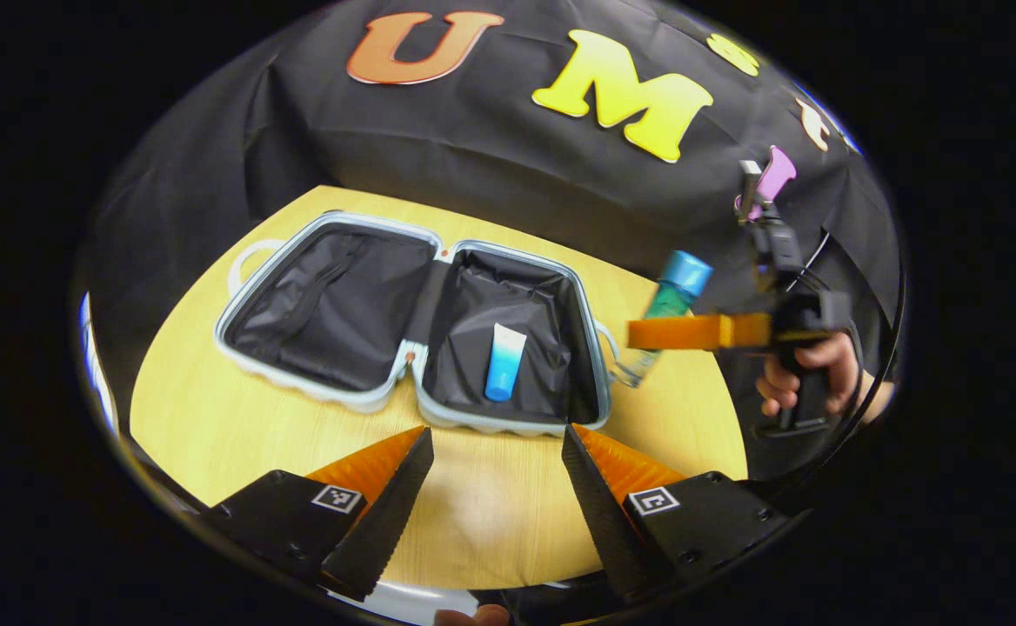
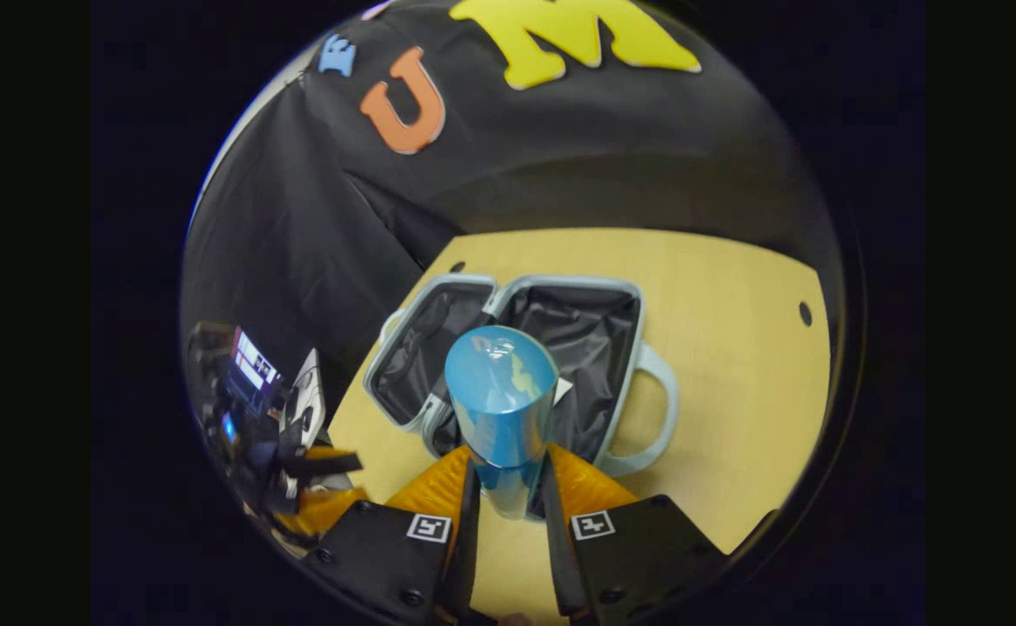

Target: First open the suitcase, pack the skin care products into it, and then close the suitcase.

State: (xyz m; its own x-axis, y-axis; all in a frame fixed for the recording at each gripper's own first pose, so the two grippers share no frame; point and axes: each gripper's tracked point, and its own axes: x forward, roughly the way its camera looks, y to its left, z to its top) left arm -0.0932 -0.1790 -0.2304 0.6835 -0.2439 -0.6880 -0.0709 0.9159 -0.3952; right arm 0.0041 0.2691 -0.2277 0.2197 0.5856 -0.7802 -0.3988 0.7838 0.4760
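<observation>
**Bottle held up beside the open suitcase**

The suitcase (image 1: 412, 330) lies wide open on the yellow table (image 1: 212, 400). A small blue and white tube (image 1: 504, 361) rests in its right half. The left gripper (image 1: 495, 452) holds nothing, and its fingers are spread apart. At about three o'clock in the left gripper view, the right gripper (image 1: 647, 333) squeezes a bottle (image 1: 666, 313) with a blue cap. The bottle seems to be in the air, just past the suitcase's right edge.

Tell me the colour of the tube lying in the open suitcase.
The tube is white at the top, fading to blue below. The left gripper view shows it best.
</observation>
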